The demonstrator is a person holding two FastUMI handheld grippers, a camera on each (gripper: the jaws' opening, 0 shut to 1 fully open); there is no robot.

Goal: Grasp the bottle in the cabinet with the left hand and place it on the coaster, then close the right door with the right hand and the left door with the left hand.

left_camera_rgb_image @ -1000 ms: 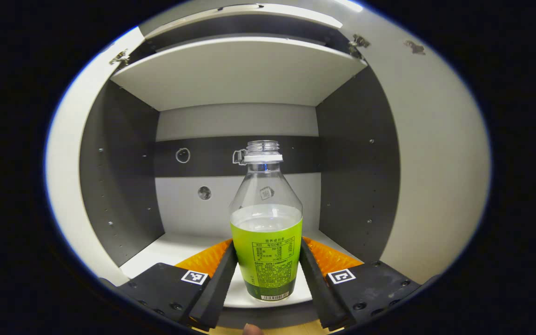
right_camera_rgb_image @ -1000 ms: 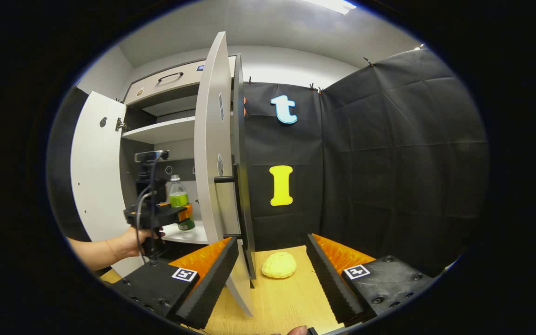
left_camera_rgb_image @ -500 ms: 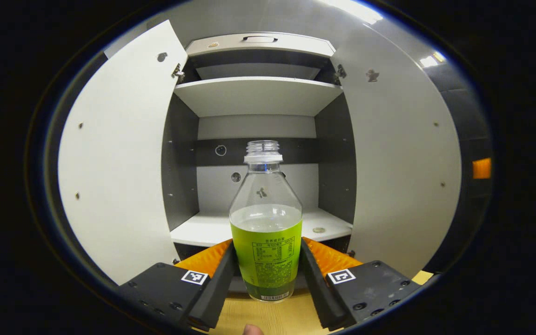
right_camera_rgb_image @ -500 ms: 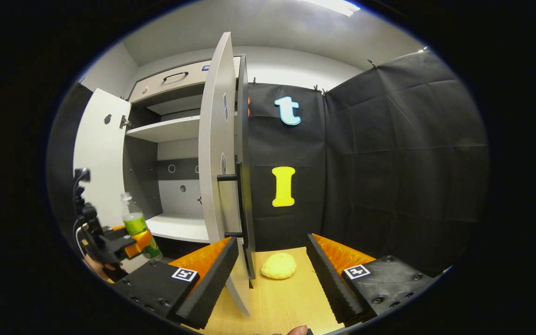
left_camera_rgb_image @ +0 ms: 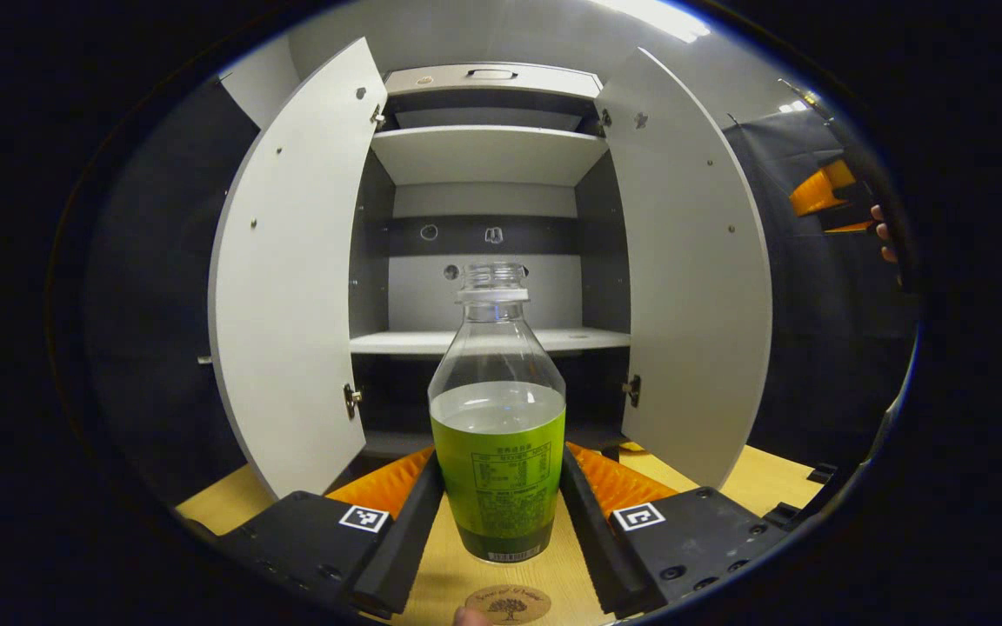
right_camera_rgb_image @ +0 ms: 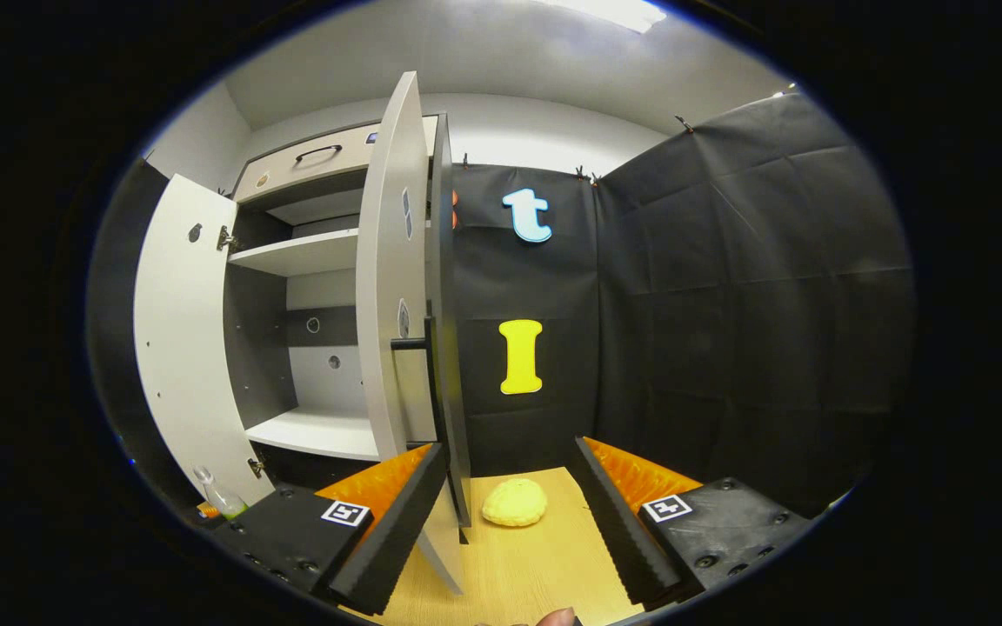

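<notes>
Behind stands the cabinet (left_camera_rgb_image: 484, 156), doors open. Left gripper (left_camera_rgb_image: 501, 509) clamps the upright bottle (left_camera_rgb_image: 498, 452) above the table; the coaster (left_camera_rgb_image: 508, 602) lies just below, nearer. Right gripper (right_camera_rgb_image: 505, 513) is wide, empty.

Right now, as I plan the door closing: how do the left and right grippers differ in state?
The left gripper is shut on the bottle, both fingers pressing its labelled sides; the right gripper is open and holds nothing. The left faces the cabinet's open shelves head-on; the right sits beside the right door, with a yellow lump on the tabletop between its fingers.
</notes>
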